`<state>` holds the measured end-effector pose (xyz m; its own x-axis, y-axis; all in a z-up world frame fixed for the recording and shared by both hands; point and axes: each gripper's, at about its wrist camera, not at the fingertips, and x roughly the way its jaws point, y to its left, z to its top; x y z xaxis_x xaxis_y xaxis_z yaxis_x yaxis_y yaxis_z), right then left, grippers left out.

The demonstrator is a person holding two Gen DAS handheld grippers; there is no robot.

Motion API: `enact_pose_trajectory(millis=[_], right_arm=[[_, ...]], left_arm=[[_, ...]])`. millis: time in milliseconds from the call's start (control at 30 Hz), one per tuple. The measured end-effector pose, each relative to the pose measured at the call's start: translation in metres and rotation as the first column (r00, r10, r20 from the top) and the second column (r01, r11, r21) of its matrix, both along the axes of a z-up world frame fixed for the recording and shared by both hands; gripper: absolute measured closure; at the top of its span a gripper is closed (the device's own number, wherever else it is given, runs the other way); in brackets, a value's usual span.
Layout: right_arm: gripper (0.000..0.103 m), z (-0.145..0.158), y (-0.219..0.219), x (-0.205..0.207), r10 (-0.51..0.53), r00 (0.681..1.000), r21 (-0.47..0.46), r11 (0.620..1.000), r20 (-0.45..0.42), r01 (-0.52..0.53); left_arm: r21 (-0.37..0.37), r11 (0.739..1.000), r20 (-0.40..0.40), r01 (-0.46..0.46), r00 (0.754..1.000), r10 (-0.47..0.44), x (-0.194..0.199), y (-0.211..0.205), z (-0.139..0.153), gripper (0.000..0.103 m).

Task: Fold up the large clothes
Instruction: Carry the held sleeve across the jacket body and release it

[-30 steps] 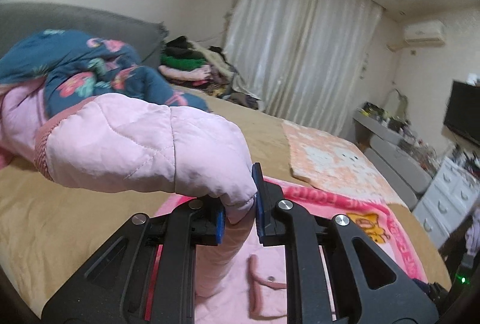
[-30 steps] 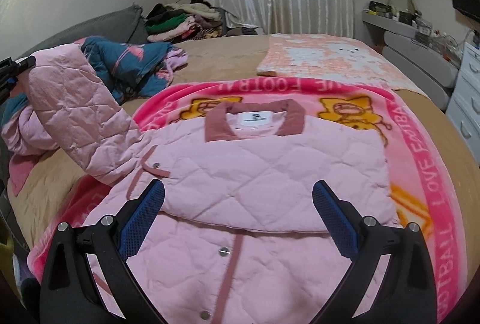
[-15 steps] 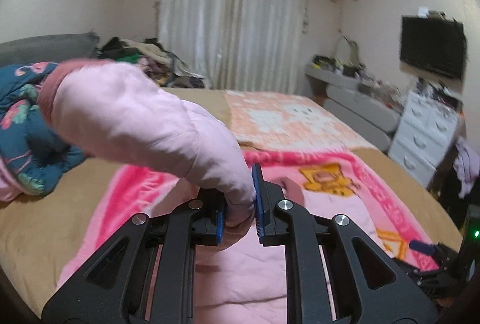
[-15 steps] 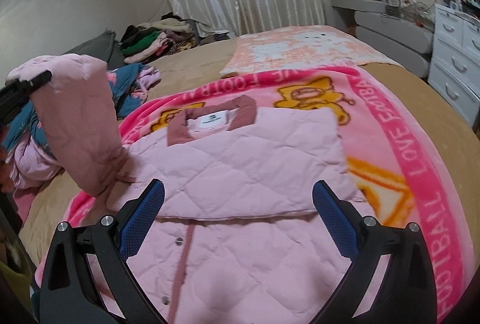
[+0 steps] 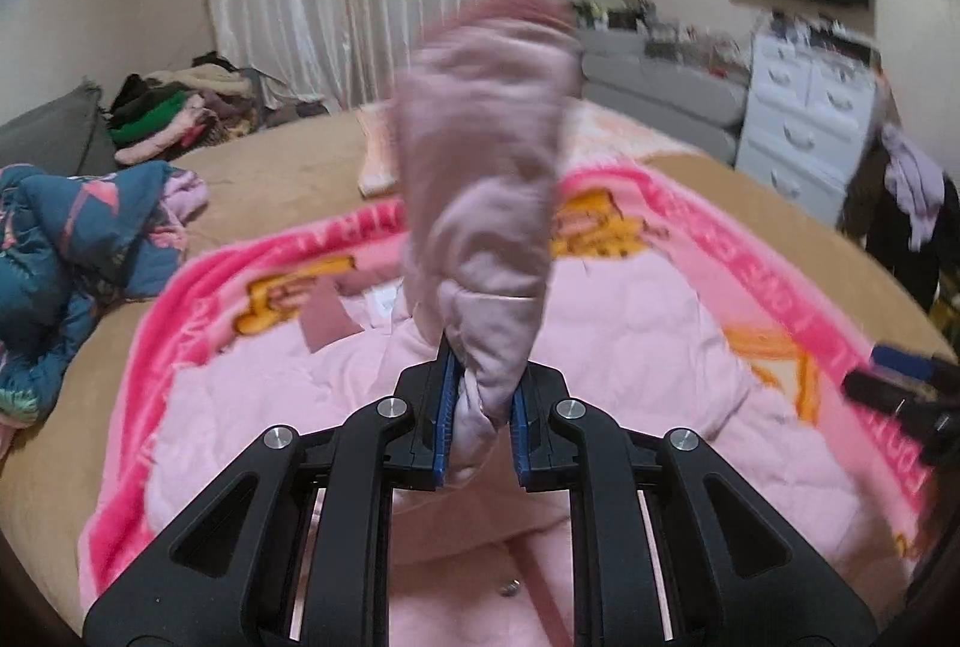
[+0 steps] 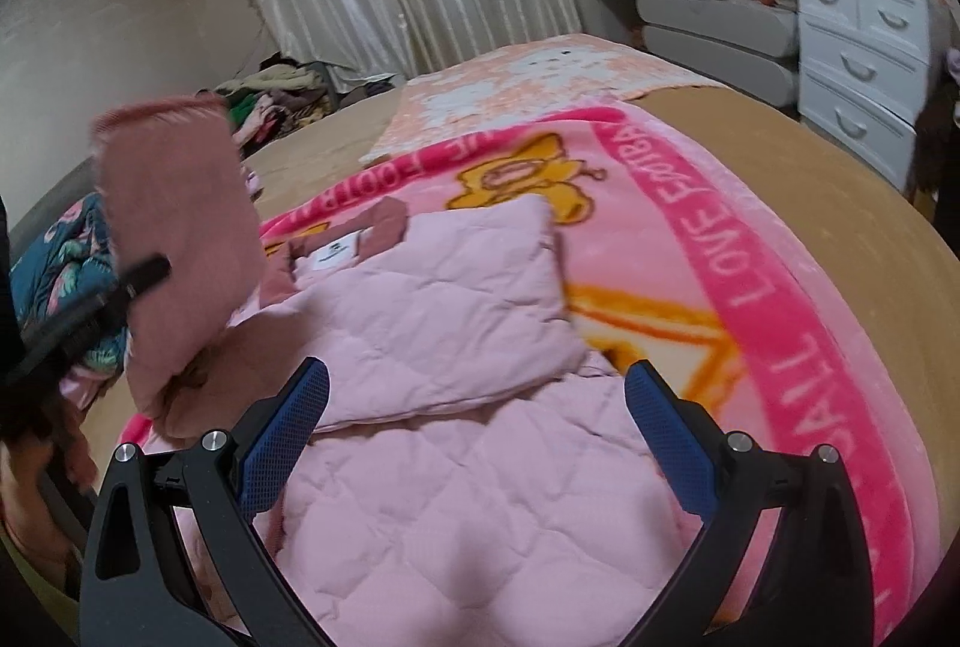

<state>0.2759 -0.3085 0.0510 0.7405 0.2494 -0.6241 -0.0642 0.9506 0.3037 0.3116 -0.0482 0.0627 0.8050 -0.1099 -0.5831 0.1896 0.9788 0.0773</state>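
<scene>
A pink quilted jacket (image 6: 456, 467) lies front up on a pink blanket (image 6: 774, 287) on the bed, its right sleeve folded across the chest (image 6: 444, 299). My left gripper (image 5: 479, 419) is shut on the jacket's left sleeve (image 5: 486, 203) and holds it up, cuff topmost, over the jacket body (image 5: 630, 347). The raised sleeve also shows in the right wrist view (image 6: 180, 239) at the left. My right gripper (image 6: 477, 437) is open and empty, low over the jacket's lower half. It also shows in the left wrist view at the right edge (image 5: 906, 389).
A blue floral garment (image 5: 66, 239) lies heaped at the left of the bed. A clothes pile (image 5: 174, 119) sits by the curtain. An orange-white blanket (image 6: 540, 77) lies beyond. White drawers (image 6: 858, 29) and a grey dresser (image 6: 714, 17) stand at the right.
My left gripper has swung the sleeve from the left side of the bed inward, over the jacket body. My right gripper has stayed open and shifted a little right.
</scene>
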Motion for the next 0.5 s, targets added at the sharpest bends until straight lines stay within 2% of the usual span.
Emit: enact_pose_trajectory(millis=[167,300,433,467,500], right_arm=[[0.004,-0.004,-0.018,-0.003,-0.038,0.999,0.02,0.999,-0.009,0.039],[0.004,-0.005,-0.023,-0.004,-0.052,0.998,0.05,0.997,-0.021,0.053],[0.004,-0.007,-0.02,-0.003,-0.043,0.999,0.046,0.998,-0.03,0.044],[0.004,-0.007,-0.018,-0.003,-0.038,0.999,0.05,0.998,-0.032,0.039],[0.004,-0.007,-0.016,-0.003,-0.035,0.999,0.052,0.998,-0.034,0.036]], left_arm=[[0.067,0.998,-0.076,0.006,0.997,0.0,0.004,-0.029,-0.038,0.095],[0.134,0.991,-0.104,0.018,0.995,-0.004,-0.001,-0.045,-0.062,0.092],[0.236,0.971,-0.134,0.047,0.991,-0.015,-0.007,-0.058,-0.078,0.084],[0.249,0.967,-0.151,0.055,0.988,-0.017,-0.008,-0.06,-0.08,0.073],[0.236,0.969,-0.179,0.076,0.983,-0.034,-0.011,-0.059,-0.083,0.049]])
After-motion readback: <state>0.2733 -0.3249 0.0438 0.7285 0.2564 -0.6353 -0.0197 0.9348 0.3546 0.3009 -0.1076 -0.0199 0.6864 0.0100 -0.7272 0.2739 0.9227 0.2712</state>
